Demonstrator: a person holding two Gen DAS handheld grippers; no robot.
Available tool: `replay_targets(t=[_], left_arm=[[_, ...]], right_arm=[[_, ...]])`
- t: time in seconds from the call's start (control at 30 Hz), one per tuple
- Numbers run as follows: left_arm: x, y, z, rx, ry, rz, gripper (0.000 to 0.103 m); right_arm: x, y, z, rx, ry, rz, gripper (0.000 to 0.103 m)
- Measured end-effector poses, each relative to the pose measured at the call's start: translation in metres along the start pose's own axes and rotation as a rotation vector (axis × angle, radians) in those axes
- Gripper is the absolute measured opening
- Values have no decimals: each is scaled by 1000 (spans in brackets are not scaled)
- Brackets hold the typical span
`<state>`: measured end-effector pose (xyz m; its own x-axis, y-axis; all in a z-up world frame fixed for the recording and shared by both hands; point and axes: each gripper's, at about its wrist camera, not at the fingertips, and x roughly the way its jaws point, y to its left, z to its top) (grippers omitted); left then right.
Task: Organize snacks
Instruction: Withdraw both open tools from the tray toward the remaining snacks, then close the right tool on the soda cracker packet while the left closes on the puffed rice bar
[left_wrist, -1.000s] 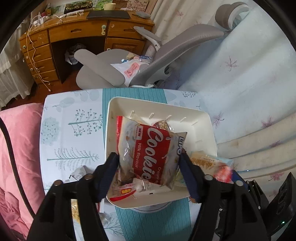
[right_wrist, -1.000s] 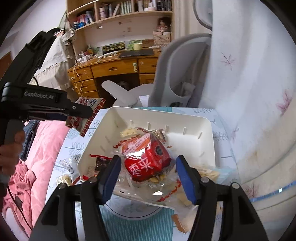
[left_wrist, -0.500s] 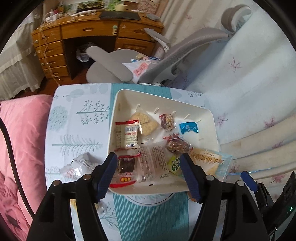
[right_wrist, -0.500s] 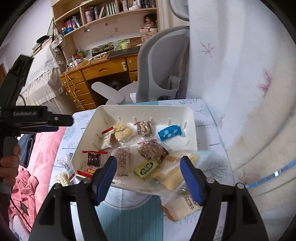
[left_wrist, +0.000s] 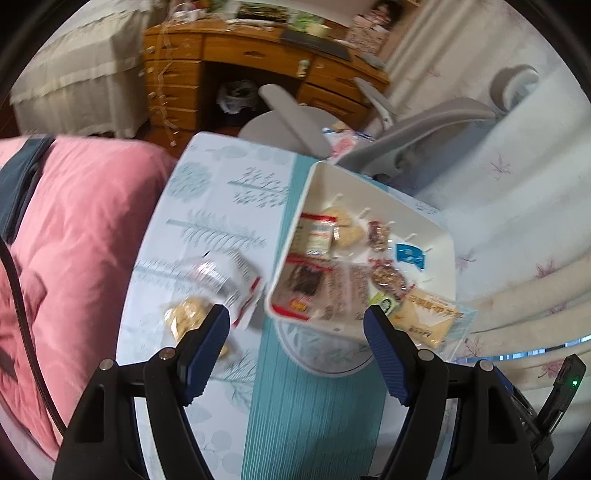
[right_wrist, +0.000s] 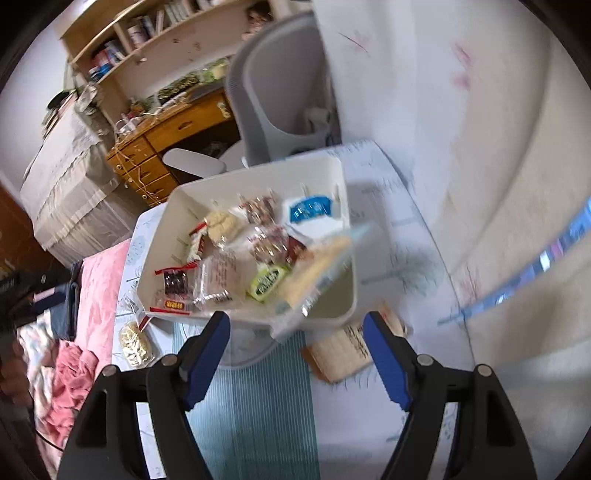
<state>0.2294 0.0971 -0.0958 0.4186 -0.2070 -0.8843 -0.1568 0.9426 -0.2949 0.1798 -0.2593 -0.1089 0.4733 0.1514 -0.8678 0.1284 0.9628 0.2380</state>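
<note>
Grey office chair (left_wrist: 406, 133) and wooden desk (left_wrist: 258, 66) stand beyond the far table edge; pink quilt (left_wrist: 74, 240) lies left. White rectangular plastic tray (left_wrist: 314, 177) of wrapped snacks sits on the leaf-print tablecloth (left_wrist: 221, 206). Left gripper (left_wrist: 296, 320): jaws opening, empty, near edge of tray ahead; clear-wrapped biscuit packet (left_wrist: 225, 273) and round cookie pack (left_wrist: 183, 314) just left. Right gripper (right_wrist: 296, 325): jaws opening, empty, tray just beyond; tan cracker packet (right_wrist: 343, 350) beside its right finger.

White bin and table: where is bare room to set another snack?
Free: the far end of the white plastic bin, beyond the blue packet, and the teal striped runner between both opening, empty grippers. Crowded: the bin's near half, and the cloth beside it where the clear wrapper and cracker pack lie.
</note>
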Motion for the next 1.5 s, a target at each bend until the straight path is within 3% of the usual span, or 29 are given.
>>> replay_targets(t=[0.27,0.33,0.5,0.97,1.5], left_arm=[[10,38,-37,-124,-1,48,75],[16,46,-48,-155,3,64,80],[36,63,-69,-231,14,72,81],[88,90,-81,-326,-18,168,81],[140,112,-70,-370,11,235,81]], right_arm=[[17,-35,-16,176,124,55,78],[22,-39,-19,198,146,58,78],[38,-44,-28,242,198,67,83],[101,-53,-59,405,371,13,83],[126,-53,-78,584,197,-161,83]])
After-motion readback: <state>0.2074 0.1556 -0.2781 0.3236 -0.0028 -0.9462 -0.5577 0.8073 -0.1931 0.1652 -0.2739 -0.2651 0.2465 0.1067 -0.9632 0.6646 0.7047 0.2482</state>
